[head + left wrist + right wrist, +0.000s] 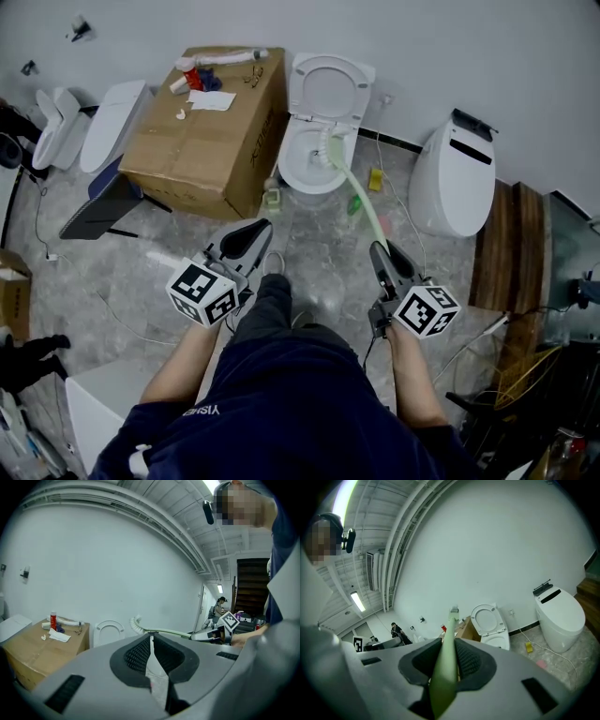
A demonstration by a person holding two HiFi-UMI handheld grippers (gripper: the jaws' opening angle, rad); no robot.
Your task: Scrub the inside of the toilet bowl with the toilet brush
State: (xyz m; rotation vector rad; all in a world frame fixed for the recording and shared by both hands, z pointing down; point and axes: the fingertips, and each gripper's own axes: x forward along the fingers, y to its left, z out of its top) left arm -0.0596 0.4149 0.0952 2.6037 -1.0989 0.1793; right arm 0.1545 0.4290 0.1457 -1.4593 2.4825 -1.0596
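Note:
A white toilet (307, 161) stands against the far wall with its lid (328, 89) raised. The toilet brush has a long pale green handle (366, 208) and a white ribbed head (323, 155) that lies over the bowl's opening. I cannot tell whether it touches the porcelain. My right gripper (378, 248) is shut on the handle's near end; in the right gripper view the handle (446, 665) runs out between the pads. My left gripper (261, 228) hangs shut and holds nothing, near the floor left of the handle. The left gripper view shows the brush head (136, 624) beside the lid.
A cardboard box (206, 122) with small items on top stands close to the toilet's left. A second white toilet (459, 178) is at the right, with wooden steps (511, 244) beyond it. A green bottle (272, 197), a yellow object (375, 178) and cables lie on the floor.

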